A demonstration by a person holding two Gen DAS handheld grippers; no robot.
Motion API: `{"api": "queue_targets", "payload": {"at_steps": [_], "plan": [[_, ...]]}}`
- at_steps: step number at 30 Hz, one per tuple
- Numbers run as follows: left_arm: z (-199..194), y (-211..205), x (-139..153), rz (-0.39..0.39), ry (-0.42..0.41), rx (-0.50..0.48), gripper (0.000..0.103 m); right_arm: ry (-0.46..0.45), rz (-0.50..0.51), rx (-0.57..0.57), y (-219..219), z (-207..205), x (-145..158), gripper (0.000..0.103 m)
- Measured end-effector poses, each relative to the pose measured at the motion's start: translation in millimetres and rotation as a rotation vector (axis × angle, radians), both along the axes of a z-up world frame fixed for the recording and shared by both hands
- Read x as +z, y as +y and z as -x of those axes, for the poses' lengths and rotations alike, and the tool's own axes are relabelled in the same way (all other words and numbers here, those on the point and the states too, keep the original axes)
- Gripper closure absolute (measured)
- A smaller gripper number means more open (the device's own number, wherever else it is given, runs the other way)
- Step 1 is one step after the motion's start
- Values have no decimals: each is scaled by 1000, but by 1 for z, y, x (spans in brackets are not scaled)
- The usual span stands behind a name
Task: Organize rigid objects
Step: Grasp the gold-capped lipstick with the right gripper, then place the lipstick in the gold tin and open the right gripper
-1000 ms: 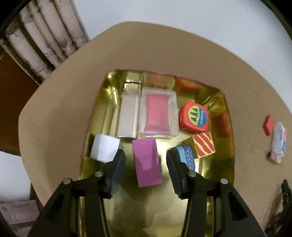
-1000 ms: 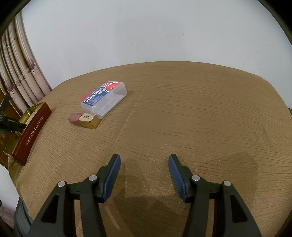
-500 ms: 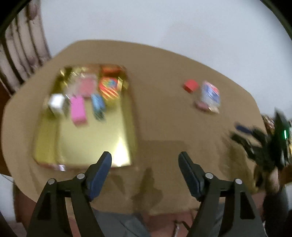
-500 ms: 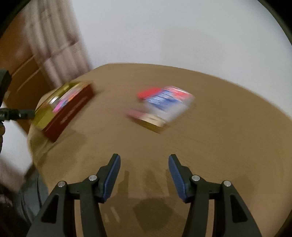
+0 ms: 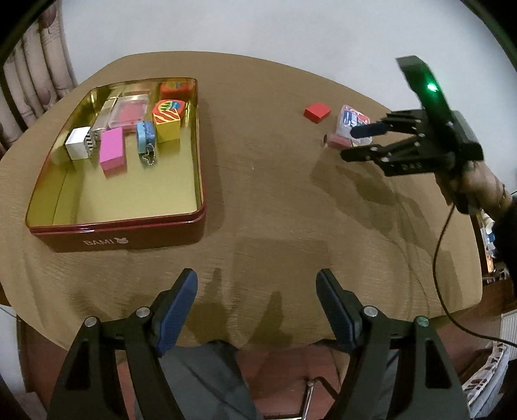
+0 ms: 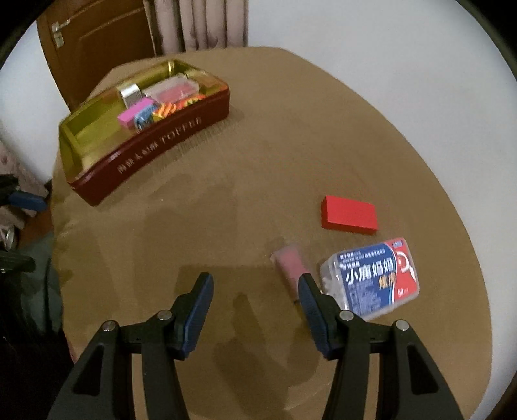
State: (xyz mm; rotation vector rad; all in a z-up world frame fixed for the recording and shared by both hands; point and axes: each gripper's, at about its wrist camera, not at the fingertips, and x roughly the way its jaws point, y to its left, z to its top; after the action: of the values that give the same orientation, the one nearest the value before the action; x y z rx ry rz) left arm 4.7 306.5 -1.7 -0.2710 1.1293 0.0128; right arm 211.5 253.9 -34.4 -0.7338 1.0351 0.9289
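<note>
A dark red tin (image 5: 122, 237) (image 6: 161, 145) with a gold inside holds several small items: a pink block (image 5: 112, 152), a white box (image 5: 78, 147), a clear case (image 5: 129, 113) and a yellow striped block (image 5: 166, 124). On the table lie a flat red block (image 5: 317, 112) (image 6: 349, 214), a clear box with a blue and red label (image 6: 371, 278) (image 5: 352, 124) and a small pink tube (image 6: 289, 265). My left gripper (image 5: 257, 290) is open and empty over the table's near edge. My right gripper (image 6: 255, 290) (image 5: 355, 142) is open and empty, just left of the tube.
The round table (image 5: 274, 194) has a tan cloth. A brown door (image 6: 103, 42) and curtains (image 6: 210, 22) stand behind the tin. A cable (image 5: 442, 258) hangs from the right gripper. The floor shows below the table's near edge.
My left gripper has pulled back from over the tin to the table's near edge and opened wider. My right gripper has swung toward the labelled box, the tube and the red block.
</note>
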Motion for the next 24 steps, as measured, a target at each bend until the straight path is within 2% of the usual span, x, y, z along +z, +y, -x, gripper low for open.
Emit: {"api": "queue_targets", "payload": {"at_steps": [6,11,12,13,17,19,24], "plan": [[-4,2,-9,18,18,-2,31,-19,99,-35,-2,-21,-19,49],[-6,3,-20,29,41,-8,31,56,126,-58,-9,-33,-32,49],[-6,3,-21,30,44,-10,31,78,111,-71,-11,-34,-31,51],[-7,2,-22,31,50,-12,31,84,107,-76,-12,-34,-30,58],[-3,0,-24,27,58,-11,31,78,105,-137,-15,-29,-28,77],[-1,0,-23,22,53,-7,31,73,101,-186,-17,-25,-27,83],[13,1,-22,-7,44,-2,29,124,53,-345,-28,-19,-26,83]]}}
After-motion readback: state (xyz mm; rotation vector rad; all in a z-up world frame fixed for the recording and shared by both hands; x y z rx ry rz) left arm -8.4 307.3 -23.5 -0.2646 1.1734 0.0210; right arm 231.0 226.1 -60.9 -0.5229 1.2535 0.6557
